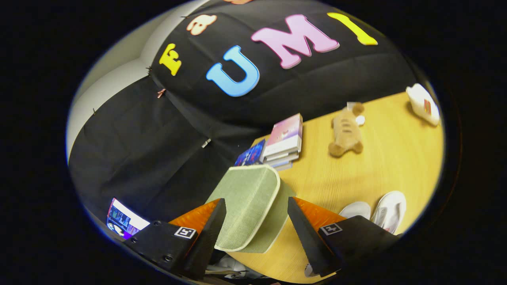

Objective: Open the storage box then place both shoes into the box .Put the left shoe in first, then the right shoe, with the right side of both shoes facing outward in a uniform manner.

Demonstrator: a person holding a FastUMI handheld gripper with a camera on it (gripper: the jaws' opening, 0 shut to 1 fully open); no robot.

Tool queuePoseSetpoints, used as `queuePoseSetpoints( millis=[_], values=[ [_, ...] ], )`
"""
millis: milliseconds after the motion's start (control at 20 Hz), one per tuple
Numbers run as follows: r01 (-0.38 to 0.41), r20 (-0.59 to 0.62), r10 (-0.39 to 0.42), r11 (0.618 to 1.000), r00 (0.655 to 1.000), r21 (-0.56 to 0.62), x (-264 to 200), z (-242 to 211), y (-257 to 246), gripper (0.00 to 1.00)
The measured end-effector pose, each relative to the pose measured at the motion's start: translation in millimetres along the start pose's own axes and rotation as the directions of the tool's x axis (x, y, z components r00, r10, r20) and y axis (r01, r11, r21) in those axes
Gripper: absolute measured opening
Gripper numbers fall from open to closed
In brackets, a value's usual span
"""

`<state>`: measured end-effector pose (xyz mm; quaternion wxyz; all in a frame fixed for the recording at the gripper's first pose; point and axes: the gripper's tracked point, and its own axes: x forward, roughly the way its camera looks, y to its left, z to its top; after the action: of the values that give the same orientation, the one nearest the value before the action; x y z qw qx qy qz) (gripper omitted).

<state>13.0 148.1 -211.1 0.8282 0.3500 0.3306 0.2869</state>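
A green fabric storage box point(283, 213) stands on the wooden table point(396, 166), and its lid point(247, 202) is tipped up between my fingers. My gripper point(255, 201) is open wide, one finger at each side of the lid. The left finger lies close against the lid's edge, and the right finger stands beside the box's side. Two white shoes point(390, 209) point(356, 209) lie side by side on the table just right of the right finger, partly hidden behind it. The inside of the box is hidden by the lid.
A stack of books point(283, 138) lies beyond the box near the black cloth wall. A brown plush toy point(346, 132) lies further right, and a white bottle point(424, 103) lies at the table's far corner. A lit screen point(122, 219) shows left of the fingers.
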Motion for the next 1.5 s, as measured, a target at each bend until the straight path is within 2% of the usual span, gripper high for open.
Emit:
queuePoseSetpoints(
  millis=[100, 200, 300, 550, 750, 800, 850, 1000, 1200, 1350, 1400, 1450, 1500],
  values=[
    [-0.078, -0.083, 0.091, 0.985, 0.992, 0.156, 16.2, -25.0, -3.6, 0.97],
    [-0.144, -0.120, 0.198, 0.924, 0.973, 0.355, 22.9, -44.5, -4.5, 0.96],
    [-0.177, -0.111, 0.259, 0.860, 0.959, 0.479, 33.6, -50.8, -6.5, 0.96],
    [-0.216, -0.101, 0.338, 0.777, 0.936, 0.592, 58.6, -64.8, 1.2, 0.96],
    [-0.255, -0.037, 0.369, 0.710, 0.929, 0.657, 73.7, -59.3, -1.4, 0.95],
    [-0.257, -0.024, 0.365, 0.700, 0.931, 0.666, 76.1, -57.7, -4.0, 0.80],
    [-0.274, -0.008, 0.378, 0.686, 0.926, 0.674, 77.1, -54.1, -2.5, 0.78],
    [-0.286, 0.007, 0.384, 0.677, 0.923, 0.678, 77.2, -50.0, -2.0, 0.78],
    [-0.234, -0.045, 0.354, 0.703, 0.934, 0.672, 81.1, -61.2, 1.9, 0.78],
    [-0.232, -0.064, 0.373, 0.691, 0.926, 0.684, 81.9, -71.5, 17.0, 0.78],
    [-0.231, -0.067, 0.372, 0.697, 0.926, 0.679, 81.1, -69.9, 14.7, 0.64],
    [-0.237, -0.069, 0.376, 0.704, 0.924, 0.670, 77.5, -70.4, 15.0, 0.64],
    [-0.238, -0.067, 0.372, 0.711, 0.926, 0.662, 74.2, -70.2, 14.0, 0.53]
  ],
)
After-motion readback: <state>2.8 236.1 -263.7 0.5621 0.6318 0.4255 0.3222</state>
